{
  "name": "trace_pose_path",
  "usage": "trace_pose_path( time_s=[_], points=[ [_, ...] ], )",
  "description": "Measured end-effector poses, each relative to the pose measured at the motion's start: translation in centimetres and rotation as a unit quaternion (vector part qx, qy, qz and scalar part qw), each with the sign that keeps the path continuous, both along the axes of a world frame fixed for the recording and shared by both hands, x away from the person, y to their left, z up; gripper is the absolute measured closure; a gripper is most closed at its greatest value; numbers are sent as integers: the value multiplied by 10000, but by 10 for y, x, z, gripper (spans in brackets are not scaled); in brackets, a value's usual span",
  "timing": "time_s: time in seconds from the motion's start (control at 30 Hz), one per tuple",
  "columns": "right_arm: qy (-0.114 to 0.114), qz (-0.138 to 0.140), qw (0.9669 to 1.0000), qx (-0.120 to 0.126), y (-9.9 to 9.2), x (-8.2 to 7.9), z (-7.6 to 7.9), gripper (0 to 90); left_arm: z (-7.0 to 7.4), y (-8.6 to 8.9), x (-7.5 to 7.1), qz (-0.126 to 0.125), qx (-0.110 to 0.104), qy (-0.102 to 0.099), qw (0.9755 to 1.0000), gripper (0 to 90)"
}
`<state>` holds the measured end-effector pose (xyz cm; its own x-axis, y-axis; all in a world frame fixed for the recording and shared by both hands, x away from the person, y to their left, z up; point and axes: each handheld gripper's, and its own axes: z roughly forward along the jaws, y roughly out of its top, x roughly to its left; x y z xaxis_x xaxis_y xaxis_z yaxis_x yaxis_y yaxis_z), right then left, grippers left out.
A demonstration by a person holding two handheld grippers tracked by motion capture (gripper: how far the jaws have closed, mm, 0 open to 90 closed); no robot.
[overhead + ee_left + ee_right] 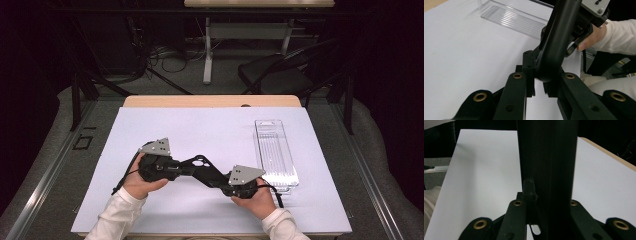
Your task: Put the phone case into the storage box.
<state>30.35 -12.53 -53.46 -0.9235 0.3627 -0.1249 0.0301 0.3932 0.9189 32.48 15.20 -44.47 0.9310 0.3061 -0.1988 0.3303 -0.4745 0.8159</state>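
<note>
White sheet [210,130], black bar [556,45] lying crosswise, ends in left tool [541,82], right tool [549,205]

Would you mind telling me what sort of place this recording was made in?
Most likely a lab or workshop set up for recording: a table under a white sheet, loose cables on the floor behind it, and another desk with a black chair nearby.

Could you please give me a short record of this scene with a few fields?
surface: table under a white sheet
left gripper: shut on one end of the black bar
right gripper: shut on its other end
bar: held just above the sheet
also present: clear plastic tray, empty, at the right
</note>
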Motion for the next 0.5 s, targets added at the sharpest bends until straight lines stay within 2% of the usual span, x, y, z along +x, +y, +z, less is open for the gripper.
trace_pose_path(
  time_s=[0.5],
  points=[
    [55,-87,9999,70,0,0,0,711,-1,1,1,68,-56,141,9999,817]
  ],
)
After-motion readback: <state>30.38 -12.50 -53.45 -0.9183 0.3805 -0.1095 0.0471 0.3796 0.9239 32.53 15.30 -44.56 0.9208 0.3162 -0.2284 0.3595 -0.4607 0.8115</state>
